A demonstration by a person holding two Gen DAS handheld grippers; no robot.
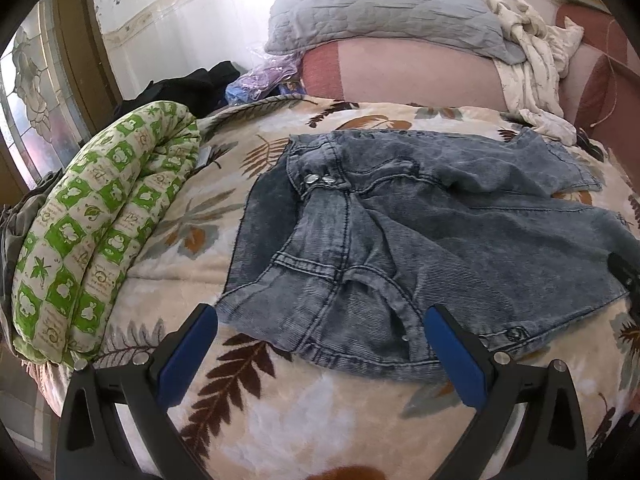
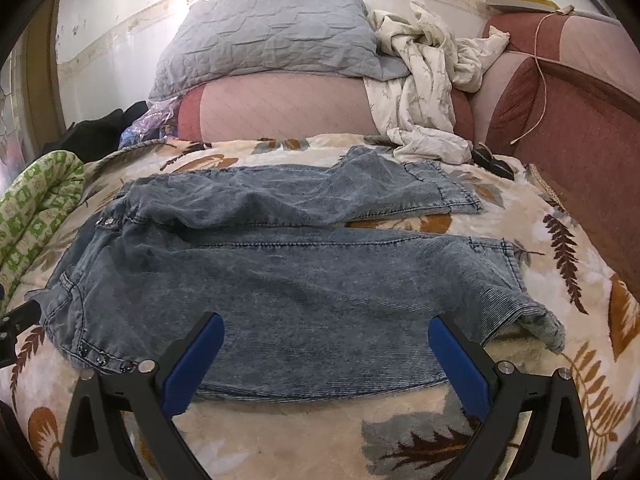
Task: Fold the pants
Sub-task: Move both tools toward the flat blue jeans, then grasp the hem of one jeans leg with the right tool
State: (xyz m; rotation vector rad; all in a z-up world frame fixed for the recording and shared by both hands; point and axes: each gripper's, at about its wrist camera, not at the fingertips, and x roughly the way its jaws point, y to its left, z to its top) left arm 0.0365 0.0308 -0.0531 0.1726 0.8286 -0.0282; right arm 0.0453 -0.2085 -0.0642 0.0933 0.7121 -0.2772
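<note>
Grey-blue denim pants point(image 2: 304, 280) lie spread on a leaf-patterned blanket point(image 2: 304, 444), waistband to the left, both legs stretching right. In the left wrist view the pants point(image 1: 440, 224) show their waistband, buttons and open fly. My left gripper point(image 1: 320, 320) is open and empty, hovering over the near waistband corner. My right gripper point(image 2: 326, 332) is open and empty, over the near leg's front edge. The right gripper's tip shows at the right edge of the left wrist view point(image 1: 624, 272). The left gripper's tip shows at the left edge of the right wrist view point(image 2: 16, 324).
A rolled green-and-white quilt point(image 1: 100, 216) lies left of the pants. A grey pillow point(image 2: 272, 40) and crumpled white cloth point(image 2: 424, 80) sit on the pink bolster behind. A red padded headboard point(image 2: 568, 128) stands at right, with a small dark object point(image 2: 492, 162) near it.
</note>
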